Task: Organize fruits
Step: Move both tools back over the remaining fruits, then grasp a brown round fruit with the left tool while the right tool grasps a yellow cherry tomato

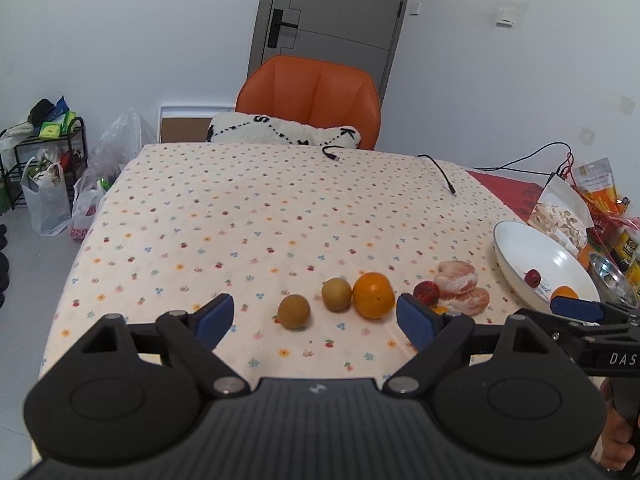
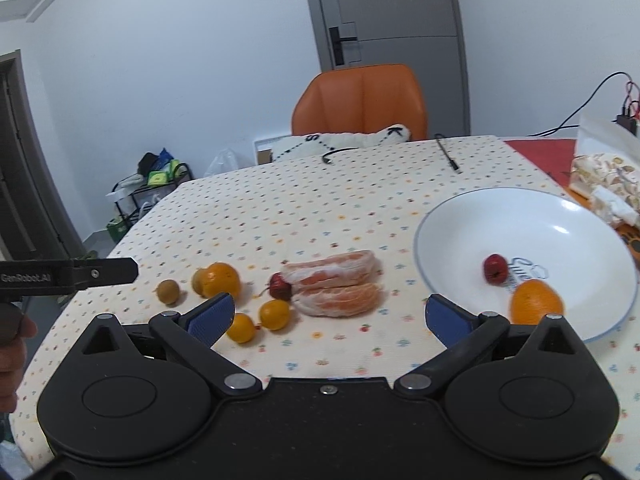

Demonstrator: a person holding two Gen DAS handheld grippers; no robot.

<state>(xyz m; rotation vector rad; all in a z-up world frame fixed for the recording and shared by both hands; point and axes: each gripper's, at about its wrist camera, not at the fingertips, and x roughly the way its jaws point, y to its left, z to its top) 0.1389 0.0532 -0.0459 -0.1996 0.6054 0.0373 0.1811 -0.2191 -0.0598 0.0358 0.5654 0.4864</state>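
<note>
A white plate (image 2: 520, 216) at the right holds a small red fruit (image 2: 495, 268) and an orange (image 2: 536, 302); it also shows in the left wrist view (image 1: 532, 252). On the cloth lie peeled pomelo segments (image 2: 340, 284), a red fruit (image 2: 280, 286), two small kumquats (image 2: 275, 314), an orange (image 2: 220, 279) and two brown fruits (image 1: 294, 311). My left gripper (image 1: 316, 318) is open and empty above the brown fruits and orange (image 1: 373, 295). My right gripper (image 2: 330, 316) is open and empty just in front of the pomelo segments.
An orange chair (image 1: 310, 98) with a white cushion stands at the table's far side. Black cables (image 1: 440, 170) lie at the far edge. Snack bags and cans (image 1: 592, 208) crowd the right side beyond the plate. Bags and a rack (image 1: 44, 176) stand on the floor at left.
</note>
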